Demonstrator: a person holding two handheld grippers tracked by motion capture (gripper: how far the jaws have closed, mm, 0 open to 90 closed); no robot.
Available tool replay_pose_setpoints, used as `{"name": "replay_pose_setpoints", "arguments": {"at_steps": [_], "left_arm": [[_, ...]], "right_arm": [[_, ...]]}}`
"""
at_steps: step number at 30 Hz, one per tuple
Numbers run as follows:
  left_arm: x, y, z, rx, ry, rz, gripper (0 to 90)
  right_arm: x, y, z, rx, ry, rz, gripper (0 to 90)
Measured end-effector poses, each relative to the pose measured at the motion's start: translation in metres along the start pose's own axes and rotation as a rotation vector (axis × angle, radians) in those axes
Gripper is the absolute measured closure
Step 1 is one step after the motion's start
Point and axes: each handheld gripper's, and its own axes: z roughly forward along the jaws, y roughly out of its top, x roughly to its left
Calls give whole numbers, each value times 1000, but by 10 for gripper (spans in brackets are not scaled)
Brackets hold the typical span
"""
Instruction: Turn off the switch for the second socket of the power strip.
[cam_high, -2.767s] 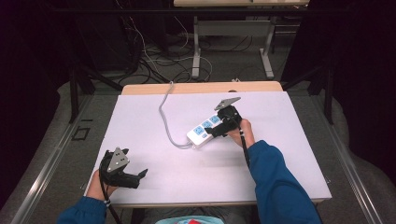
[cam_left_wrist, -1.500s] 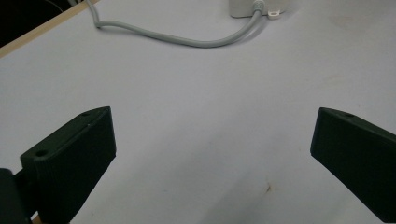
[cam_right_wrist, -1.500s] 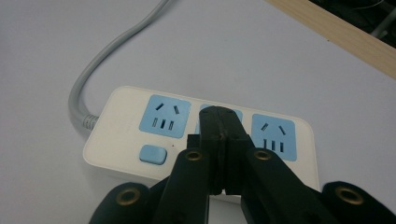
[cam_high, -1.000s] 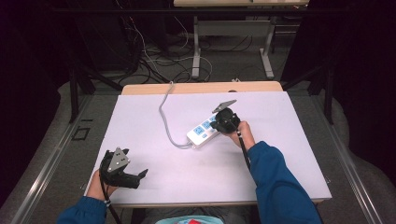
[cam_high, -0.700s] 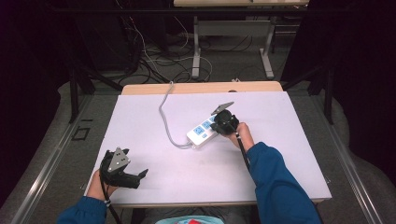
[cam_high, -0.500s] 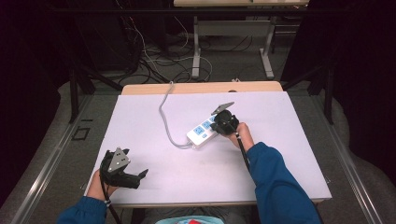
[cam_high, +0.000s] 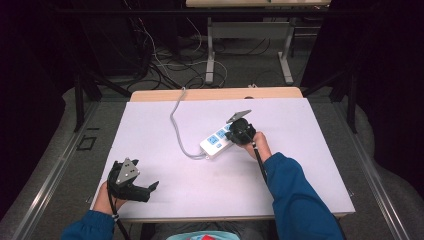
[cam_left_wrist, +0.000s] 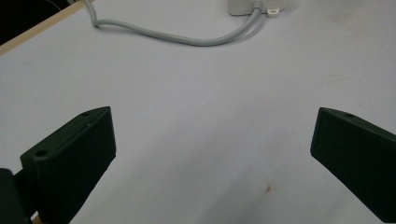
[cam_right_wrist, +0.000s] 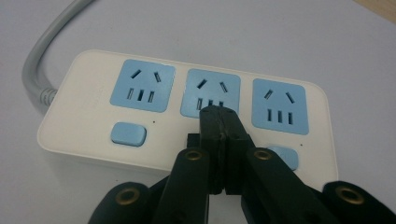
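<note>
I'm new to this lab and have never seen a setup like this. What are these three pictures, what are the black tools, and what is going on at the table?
A person sits at a white table with a hand-held two-jaw gripper in each hand. The high view looks down from above; the other two pictures come from cameras riding on each gripper, looking along its black jaws. On the table lies a white power strip with three blue sockets, blue switches and a grey cord. The right gripper has its jaws shut together, holding nothing, its tip over the middle switch, which it hides; contact cannot be told. The left gripper rests near the table's front edge, jaws wide open and empty.
</note>
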Motion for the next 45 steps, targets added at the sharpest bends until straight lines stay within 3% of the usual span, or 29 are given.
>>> {"name": "replay_pose_setpoints", "arguments": {"at_steps": [1, 4, 6, 7, 15, 16, 18, 24, 25, 29, 33, 35, 45], "left_arm": [[0, 0, 0, 1, 1, 1, 0], [0, 0, 0, 1, 1, 2, 0], [0, 0, 0, 5, 0, 6, 0], [0, 0, 0, 5, 0, 6, 0], [0, 0, 0, 6, 0, 5, 0], [0, 0, 0, 5, 0, 6, 0], [0, 0, 0, 3, 2, 5, 0], [0, 0, 0, 6, 0, 7, 0], [0, 0, 0, 6, 0, 6, 0], [0, 0, 0, 6, 1, 5, 0], [0, 0, 1, 9, 3, 9, 0], [0, 0, 1, 9, 3, 10, 0], [-1, 1, 2, 9, -2, 7, 0]], "right_arm": [[1, 0, -1, 8, 0, 23, 900], [1, 0, -1, 10, -6, 21, 900], [3, 0, -1, 15, -14, 10, 900], [3, -2, 1, -17, -13, 12, 900], [3, -2, 1, -11, -13, 10, 900], [3, -1, -1, 13, -12, 2, 900], [5, -2, 0, -2, -33, -4, 900], [4, -2, 1, -6, -26, -20, 900], [7, -3, 0, -5, -32, 3, 900], [7, -3, 0, 9, -60, -15, 900], [5, -4, 1, -11, -30, -5, 900], [6, -3, 0, 11, -42, -34, 900], [9, -3, 1, -3, -70, -44, 900]]}}
